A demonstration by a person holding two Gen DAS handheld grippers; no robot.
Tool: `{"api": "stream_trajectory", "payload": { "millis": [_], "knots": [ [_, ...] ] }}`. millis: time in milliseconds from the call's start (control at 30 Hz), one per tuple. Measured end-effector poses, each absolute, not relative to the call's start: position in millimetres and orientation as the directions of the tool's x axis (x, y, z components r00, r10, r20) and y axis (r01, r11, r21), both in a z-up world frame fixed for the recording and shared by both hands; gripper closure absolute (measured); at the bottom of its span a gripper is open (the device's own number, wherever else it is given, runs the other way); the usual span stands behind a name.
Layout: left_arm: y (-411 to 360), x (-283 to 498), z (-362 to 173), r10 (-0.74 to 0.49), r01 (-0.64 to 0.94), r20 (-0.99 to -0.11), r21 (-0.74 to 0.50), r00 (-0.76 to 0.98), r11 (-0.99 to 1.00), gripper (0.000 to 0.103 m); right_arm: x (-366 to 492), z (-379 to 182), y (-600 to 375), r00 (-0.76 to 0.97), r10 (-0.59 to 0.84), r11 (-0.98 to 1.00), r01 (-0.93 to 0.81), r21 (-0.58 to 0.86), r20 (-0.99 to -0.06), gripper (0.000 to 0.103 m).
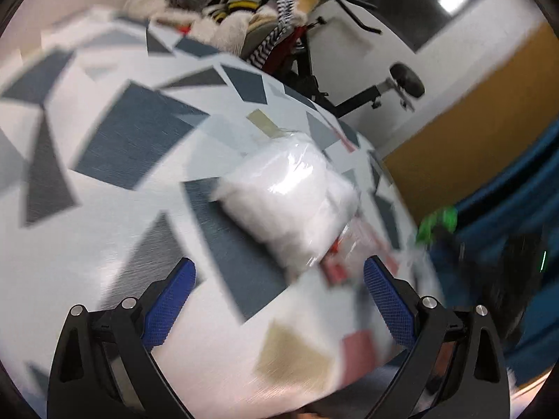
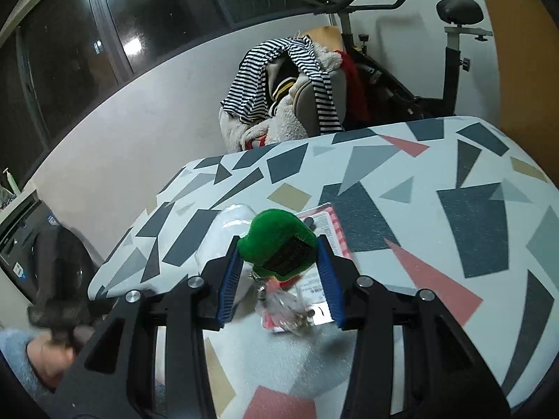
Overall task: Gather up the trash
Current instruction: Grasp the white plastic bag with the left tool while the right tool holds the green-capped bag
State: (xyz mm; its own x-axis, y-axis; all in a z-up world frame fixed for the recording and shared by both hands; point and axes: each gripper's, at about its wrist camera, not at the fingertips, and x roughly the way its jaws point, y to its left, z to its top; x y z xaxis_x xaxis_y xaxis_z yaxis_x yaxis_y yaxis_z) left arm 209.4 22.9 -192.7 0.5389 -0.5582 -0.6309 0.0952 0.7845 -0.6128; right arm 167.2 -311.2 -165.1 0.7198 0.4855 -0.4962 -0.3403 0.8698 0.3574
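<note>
Green plush toy [image 2: 277, 244] is clamped between the right tongs [image 2: 279, 272] above the desk's [image 2: 454, 209] near edge, over a red-and-white packet [image 2: 326, 225]. A white plastic bag [image 1: 290, 199] is seen ahead of the left tongs [image 1: 279, 300], which are spread wide and hold nothing. Beyond the desk's far edge, a clothes-heaped chair [image 2: 297, 104] and exercise bike [image 2: 450, 52] are seen against the wall.

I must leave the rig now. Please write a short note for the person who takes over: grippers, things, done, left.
Right gripper: shut on the green plush item.
Left gripper: open, holds nothing, in front of the white plastic bag.
The bag and a red-and-white packet lie on the patterned table.
Done: plush item gripped.
Left: bag, packet. No trash bin in view.
</note>
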Motion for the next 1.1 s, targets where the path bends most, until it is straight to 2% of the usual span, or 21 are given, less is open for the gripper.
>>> {"api": "stream_trajectory", "payload": {
  "millis": [133, 233, 400, 467, 567, 633, 733, 933, 1100],
  "knots": [
    [19.8, 238.6, -204.4, -0.597, -0.021, -0.594, -0.718, 0.539, 0.695, 0.010, 155.6, -169.2, -323.5, 0.720, 0.483, 0.869, -0.322, 0.376, -0.498, 0.059],
    [17.4, 252.4, -208.8, -0.597, -0.080, -0.581, -0.751, 0.554, 0.656, 0.023, 148.0, -173.8, -332.6, 0.718, 0.480, 0.868, -0.305, 0.392, -0.504, 0.059],
    [13.3, 263.2, -218.4, -0.564, -0.149, -0.607, -0.743, 0.559, 0.652, 0.031, 140.1, -181.3, -341.7, 0.715, 0.474, 0.869, -0.287, 0.404, -0.513, 0.059],
    [13.5, 262.7, -221.1, -0.559, -0.140, -0.604, -0.740, 0.569, 0.658, 0.046, 136.8, -184.5, -344.9, 0.713, 0.474, 0.868, -0.278, 0.412, -0.517, 0.059],
    [9.5, 260.9, -211.2, -0.534, -0.082, -0.619, -0.693, 0.576, 0.716, 0.060, 132.6, -187.7, -346.7, 0.708, 0.475, 0.866, -0.272, 0.419, -0.523, 0.059],
    [6.8, 257.5, -198.5, -0.508, -0.030, -0.637, -0.640, 0.580, 0.768, 0.062, 129.7, -187.8, -346.7, 0.706, 0.476, 0.867, -0.275, 0.416, -0.524, 0.059],
    [7.1, 248.9, -177.9, -0.484, 0.045, -0.629, -0.581, 0.608, 0.812, 0.062, 123.3, -184.1, -346.3, 0.708, 0.477, 0.867, -0.281, 0.412, -0.520, 0.059],
    [6.3, 207.1, -128.4, -0.409, 0.215, -0.634, -0.362, 0.656, 0.907, 0.062, 110.5, -174.6, -341.9, 0.710, 0.484, 0.866, -0.306, 0.396, -0.511, 0.059],
    [7.5, 156.5, -113.8, -0.392, 0.324, -0.639, -0.228, 0.662, 0.918, 0.062, 90.5, -169.4, -335.3, 0.696, 0.495, 0.865, -0.338, 0.370, -0.521, 0.059]
  ]
}}
